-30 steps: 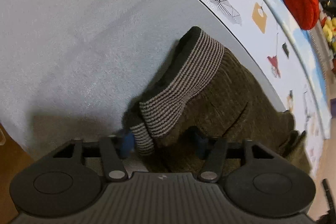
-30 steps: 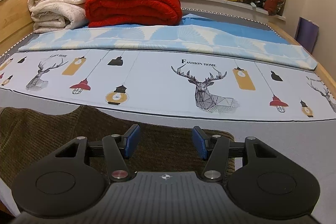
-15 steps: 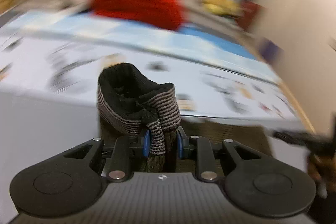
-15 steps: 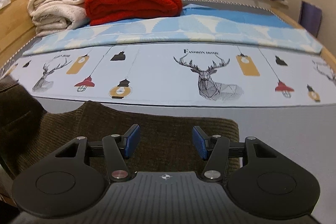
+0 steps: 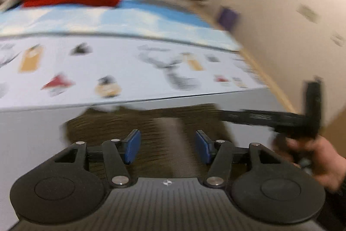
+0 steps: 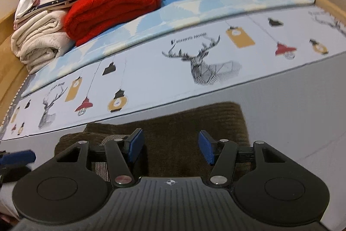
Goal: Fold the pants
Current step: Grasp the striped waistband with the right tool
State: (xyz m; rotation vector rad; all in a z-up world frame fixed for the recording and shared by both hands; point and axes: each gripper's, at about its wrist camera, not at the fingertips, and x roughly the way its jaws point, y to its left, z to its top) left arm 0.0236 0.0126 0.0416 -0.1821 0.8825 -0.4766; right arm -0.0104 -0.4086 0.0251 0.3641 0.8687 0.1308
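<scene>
Two hand-held grippers: both hover over one pair of dark olive-brown corduroy pants [image 6: 173,133] lying on a bed.
Left hand-held gripper [image 5: 167,147]: blue pads spread apart, having just opened; nothing clamped, only pants fabric below the gap. View heavily blurred.
Right hand-held gripper [image 6: 170,147]: blue pads apart, having opened a little; nothing pinched, pants lie beneath.
Pants: folded into a compact block on the grey bedsheet [image 6: 292,112], near the bed's front edge; a grey-striped knit cuff [image 6: 101,166] shows by the right gripper's left finger.
Person's hand [image 5: 317,157]: grips the black handle of the right tool, at the left view's right edge.
Background: red folded blanket [image 6: 112,5], cream folded blankets [image 6: 39,40], deer-print cloth [image 6: 205,64].
</scene>
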